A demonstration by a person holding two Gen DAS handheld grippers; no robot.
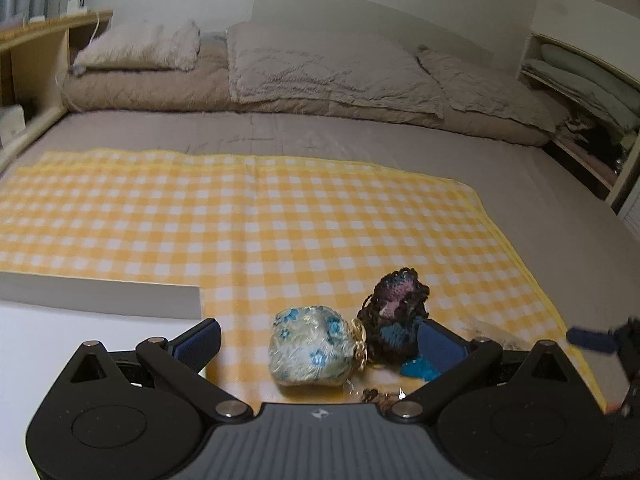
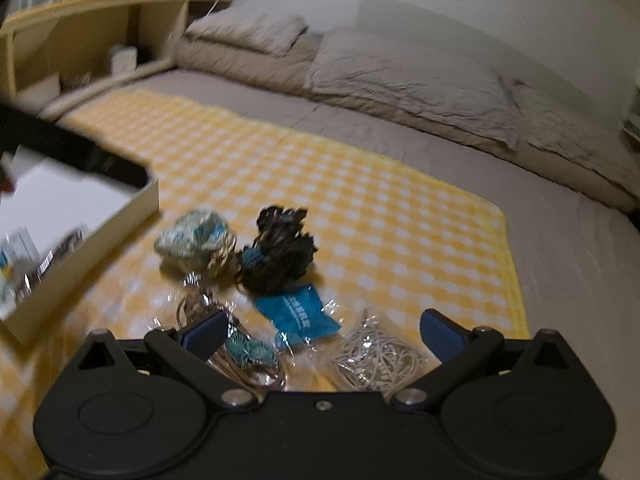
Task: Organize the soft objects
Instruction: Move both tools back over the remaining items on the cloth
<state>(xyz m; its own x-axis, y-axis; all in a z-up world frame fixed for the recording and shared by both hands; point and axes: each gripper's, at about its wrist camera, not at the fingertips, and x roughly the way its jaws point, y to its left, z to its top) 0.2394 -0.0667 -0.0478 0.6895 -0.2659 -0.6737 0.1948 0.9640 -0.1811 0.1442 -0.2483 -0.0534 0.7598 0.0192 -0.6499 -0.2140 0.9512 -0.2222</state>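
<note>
1. Two tongs work above the yellow checked cloth on the bed; we see both spread wide, gripping nothing.
2. Left tongs bracket the floral pouch, probably to pick it up; the dark crocheted piece touches its right finger.
3. Right tongs hover over bagged cords; the box sits to their left, likely the destination.

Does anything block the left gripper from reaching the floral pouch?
Nothing visible does. The left gripper is open, and the floral pouch lies on the checkered cloth between its fingers. The dark knitted item sits beside the pouch, by one finger.
</note>
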